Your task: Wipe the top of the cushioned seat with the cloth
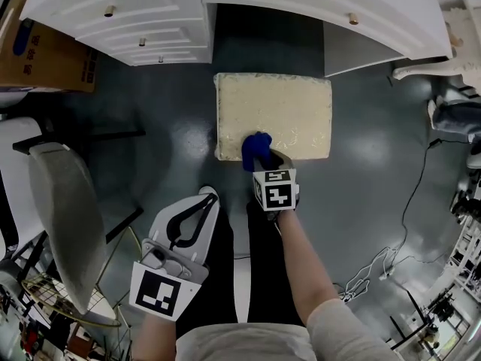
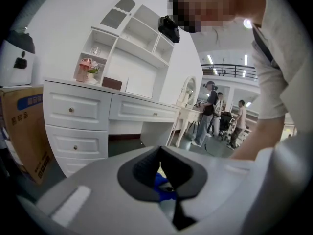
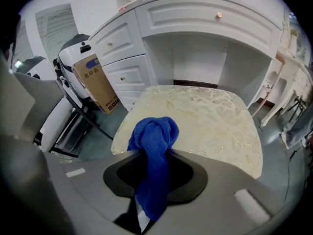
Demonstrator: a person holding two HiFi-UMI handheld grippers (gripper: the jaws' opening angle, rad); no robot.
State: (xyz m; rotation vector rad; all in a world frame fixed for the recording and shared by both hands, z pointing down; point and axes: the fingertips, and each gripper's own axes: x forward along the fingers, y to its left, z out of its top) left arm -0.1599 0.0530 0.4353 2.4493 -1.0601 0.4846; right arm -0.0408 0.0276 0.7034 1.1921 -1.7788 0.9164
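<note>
Shows a bunched blue cloth (image 1: 255,148) clamped in the right gripper (image 1: 263,161) at the near edge of a cream patterned cushioned seat (image 1: 278,100). Shows the left gripper (image 1: 206,196) well back, jaws together, empty.

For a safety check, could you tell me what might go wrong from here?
The blue knitted cloth is bunched into a small wad in the right gripper, so its hard jaws could scrape the cream patterned cushioned seat. The left gripper hangs away from the seat, so pushing may slide it across the glossy grey floor.
</note>
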